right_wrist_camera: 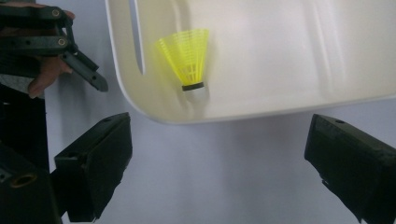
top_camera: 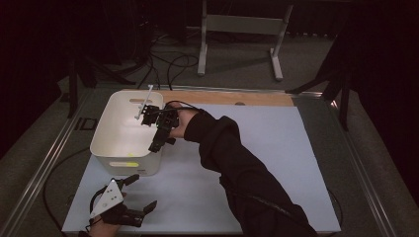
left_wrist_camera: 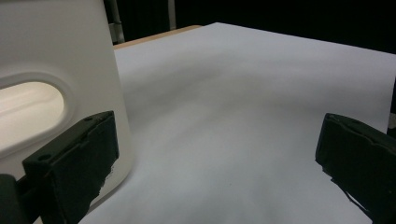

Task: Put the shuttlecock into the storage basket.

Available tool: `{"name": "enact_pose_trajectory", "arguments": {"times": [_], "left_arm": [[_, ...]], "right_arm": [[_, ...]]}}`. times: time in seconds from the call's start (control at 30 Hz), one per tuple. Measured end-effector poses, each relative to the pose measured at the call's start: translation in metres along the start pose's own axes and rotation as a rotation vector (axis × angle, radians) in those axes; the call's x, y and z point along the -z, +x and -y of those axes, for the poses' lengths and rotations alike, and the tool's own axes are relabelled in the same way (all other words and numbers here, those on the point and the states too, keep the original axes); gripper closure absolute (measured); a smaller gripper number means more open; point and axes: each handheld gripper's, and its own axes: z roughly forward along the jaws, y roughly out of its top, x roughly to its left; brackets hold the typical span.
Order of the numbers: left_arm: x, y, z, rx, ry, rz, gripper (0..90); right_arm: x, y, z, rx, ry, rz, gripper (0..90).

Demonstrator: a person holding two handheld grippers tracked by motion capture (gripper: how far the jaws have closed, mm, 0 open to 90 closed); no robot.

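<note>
A yellow plastic shuttlecock (right_wrist_camera: 187,58) with a black tip lies on the floor of a white tub (right_wrist_camera: 289,56), near its corner. In the high view the tub (top_camera: 106,123) stands at the left of the white mat, and a yellow glint (top_camera: 132,155) shows inside its near wall. My right gripper (top_camera: 150,133) hovers over the tub's right rim, open, and its jaws (right_wrist_camera: 219,163) hold nothing. My left gripper (top_camera: 141,193) rests low in front of the tub, open and empty (left_wrist_camera: 215,163), with the tub's handle cut-out (left_wrist_camera: 28,102) just to its left.
A white mat (top_camera: 267,148) covers the table, with a wooden strip (top_camera: 227,97) along its far edge. A dark sleeve (top_camera: 237,168) crosses the mat's middle. Beyond the table are a metal stand (top_camera: 242,24) and floor cables (top_camera: 168,64).
</note>
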Motion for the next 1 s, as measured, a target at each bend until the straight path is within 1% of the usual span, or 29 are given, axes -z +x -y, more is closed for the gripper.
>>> {"name": "enact_pose_trajectory", "arguments": {"times": [0.03,0.13,0.17,0.37,0.4,0.5,0.53,0.6,0.77,0.93,1.0], "left_arm": [[0.0,0.0,0.0,0.0,0.0,0.0,0.0],[0.0,0.0,0.0,-0.002,0.004,0.001,0.0],[-0.001,0.0,0.0,-0.002,0.004,0.0,0.0],[-0.001,0.0,0.0,-0.003,0.007,0.002,0.0],[-0.001,0.0,0.0,-0.004,0.007,0.002,0.0],[-0.001,0.0,0.0,-0.002,0.007,0.002,0.0],[-0.001,0.0,0.0,-0.002,0.007,0.001,0.0],[-0.001,0.0,0.0,-0.001,0.009,0.002,0.0],[-0.002,0.0,0.0,-0.005,0.012,0.0,0.0],[-0.002,-0.001,0.0,-0.004,0.012,0.001,0.0],[-0.002,-0.001,0.0,-0.005,0.012,0.002,0.0]], "right_arm": [[0.001,0.0,0.002,0.002,-0.001,0.009,7.7],[0.002,0.0,0.006,-0.001,-0.004,0.008,7.7],[0.004,0.0,0.01,0.007,-0.01,0.015,7.7],[0.007,0.002,0.025,0.008,-0.026,0.029,7.7],[0.007,0.002,0.028,0.006,-0.022,0.036,7.7],[0.008,0.0,0.037,-0.005,-0.036,0.047,7.7],[0.008,0.0,0.041,-0.014,-0.042,0.041,7.7],[0.009,-0.002,0.048,-0.013,-0.05,0.048,7.7],[0.009,-0.003,0.065,-0.038,-0.057,0.056,7.8],[0.008,-0.002,0.08,-0.04,-0.078,0.065,7.8],[0.008,-0.002,0.087,-0.049,-0.088,0.064,7.8]]}}
